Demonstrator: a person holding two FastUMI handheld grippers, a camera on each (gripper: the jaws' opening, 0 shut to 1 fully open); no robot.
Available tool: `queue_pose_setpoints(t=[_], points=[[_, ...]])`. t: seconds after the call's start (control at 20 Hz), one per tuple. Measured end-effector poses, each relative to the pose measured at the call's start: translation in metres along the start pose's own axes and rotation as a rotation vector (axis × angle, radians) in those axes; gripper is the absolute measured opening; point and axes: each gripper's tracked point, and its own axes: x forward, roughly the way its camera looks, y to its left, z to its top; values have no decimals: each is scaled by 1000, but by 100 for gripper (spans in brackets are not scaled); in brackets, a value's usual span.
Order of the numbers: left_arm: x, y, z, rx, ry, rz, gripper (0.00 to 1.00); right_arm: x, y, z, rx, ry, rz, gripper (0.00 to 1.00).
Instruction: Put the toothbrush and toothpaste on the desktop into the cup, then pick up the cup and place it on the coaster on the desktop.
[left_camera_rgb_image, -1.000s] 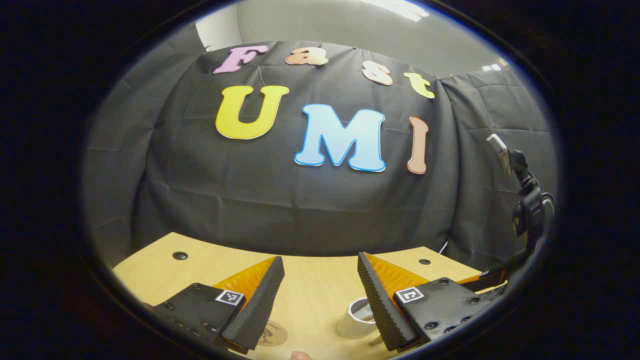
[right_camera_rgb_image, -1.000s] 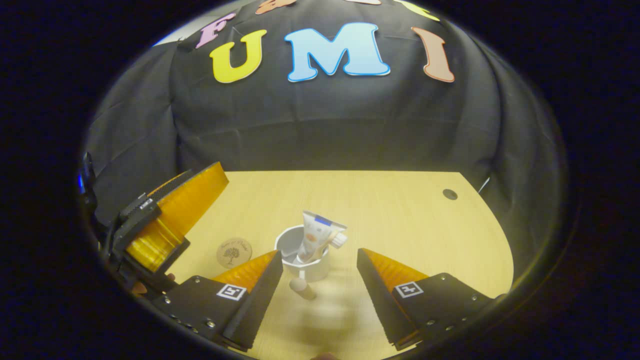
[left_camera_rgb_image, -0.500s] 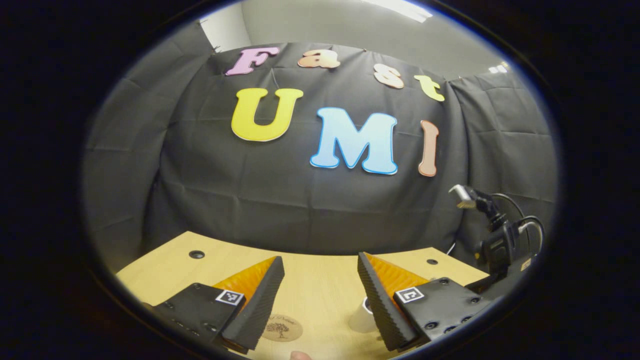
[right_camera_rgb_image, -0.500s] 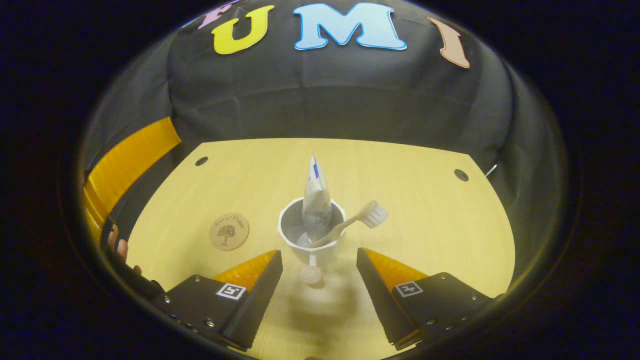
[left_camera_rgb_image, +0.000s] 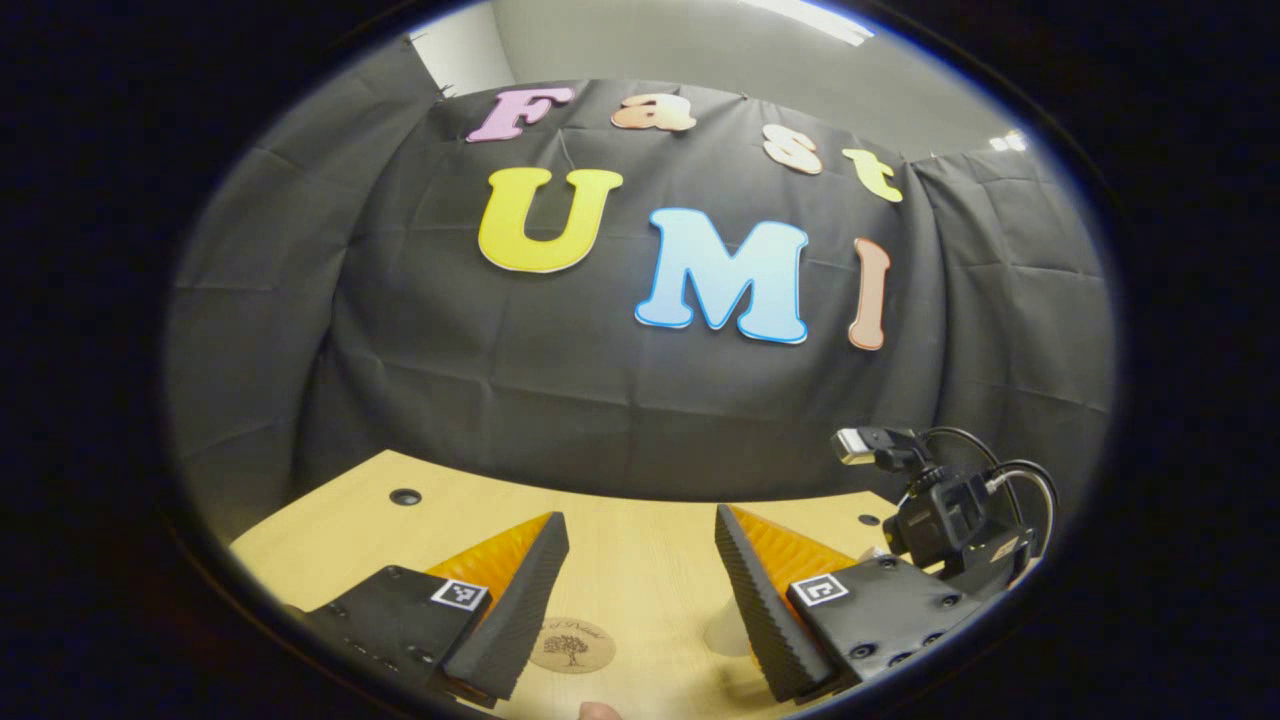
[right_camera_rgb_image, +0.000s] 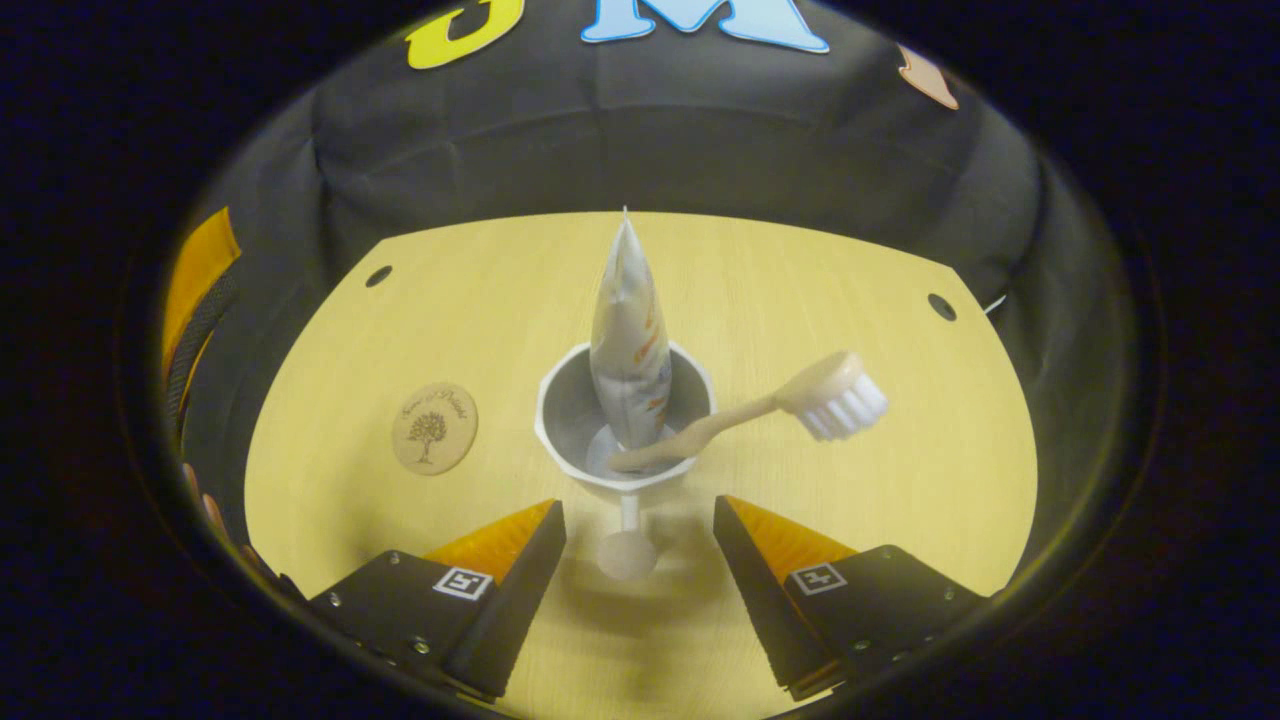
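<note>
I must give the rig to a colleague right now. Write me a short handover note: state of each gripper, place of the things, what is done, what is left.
Right gripper: open, holding nothing, above the desktop with the cup's knobbed handle between its fingers.
Left gripper: open, holding nothing, aimed over the coaster.
Cup: upright on the desktop, beside the coaster, not on it.
Done: toothpaste and toothbrush both stand in the cup, brush head leaning out over the rim.
Left: grasp the cup, lift it, set it on the coaster.
</note>
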Motion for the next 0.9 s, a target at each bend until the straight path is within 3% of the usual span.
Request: queue_pose_setpoints(t=[0.25, 0.35, 0.45, 0.55, 0.6, 0.65, 0.7, 0.75, 0.9], points=[[2, 6, -3, -6, 16, 7, 94, 9, -2, -10, -28, 78, -21, 90], [2, 7, -4, -6, 20, 8, 94, 11, 0, -13, -31, 95, -23, 74], [2, 10, -5, -14, 24, 9, 94, 13, -4, -13, -37, 102, -40, 70], [1, 12, -8, -22, 32, 13, 94, 14, -2, -13, -27, 115, -29, 48], [0, 12, -9, -29, 36, 13, 94, 12, -5, -10, -21, 121, -39, 52], [-1, 14, -10, -34, 40, 14, 94, 23, -3, -15, -20, 128, -26, 44], [-1, 15, -11, -39, 43, 15, 94, 10, -6, -16, -11, 133, -53, 42], [-1, 16, -12, -39, 46, 18, 94, 4, -6, -9, -7, 134, -45, 28], [-2, 19, -13, -42, 48, 22, 94, 14, -5, -16, 10, 140, -38, 25]])
